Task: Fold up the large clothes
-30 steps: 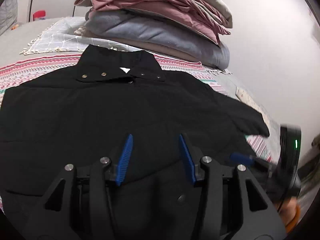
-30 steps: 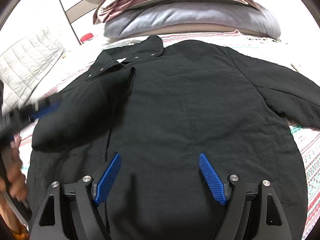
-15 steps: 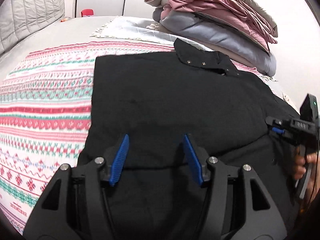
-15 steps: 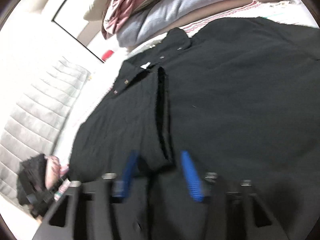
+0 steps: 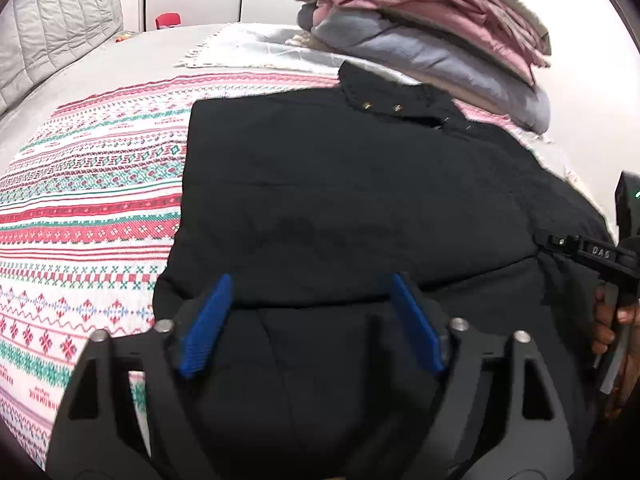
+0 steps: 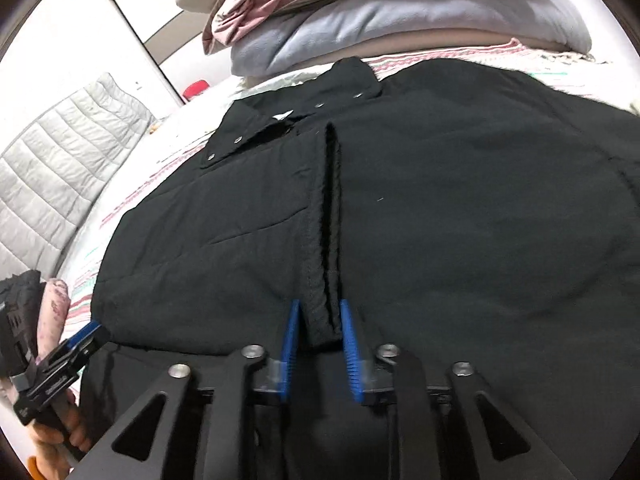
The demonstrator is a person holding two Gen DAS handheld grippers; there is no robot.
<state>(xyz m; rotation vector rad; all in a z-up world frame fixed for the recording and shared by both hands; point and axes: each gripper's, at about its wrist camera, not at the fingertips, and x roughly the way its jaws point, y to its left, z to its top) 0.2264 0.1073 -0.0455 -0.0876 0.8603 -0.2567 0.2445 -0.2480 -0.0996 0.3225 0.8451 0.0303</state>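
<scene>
A large black quilted jacket (image 5: 360, 184) lies flat on the bed, collar with snaps (image 5: 396, 100) at the far end. Its left side is folded over the body, and the folded edge runs up the middle in the right wrist view (image 6: 324, 216). My left gripper (image 5: 308, 320) is open and hovers over the jacket's near left part. My right gripper (image 6: 320, 344) is shut on the near end of the folded edge (image 6: 320, 320) of the jacket (image 6: 480, 220). The right gripper also shows at the right of the left wrist view (image 5: 576, 250).
A patterned red, green and white blanket (image 5: 88, 208) covers the bed left of the jacket. A stack of folded pink and grey bedding (image 5: 432, 28) sits behind the collar. A padded grey headboard (image 6: 52, 168) stands at the left. A wall is on the right.
My right gripper has closed from wide open onto the folded edge of the jacket. My left gripper has swung left and stays open.
</scene>
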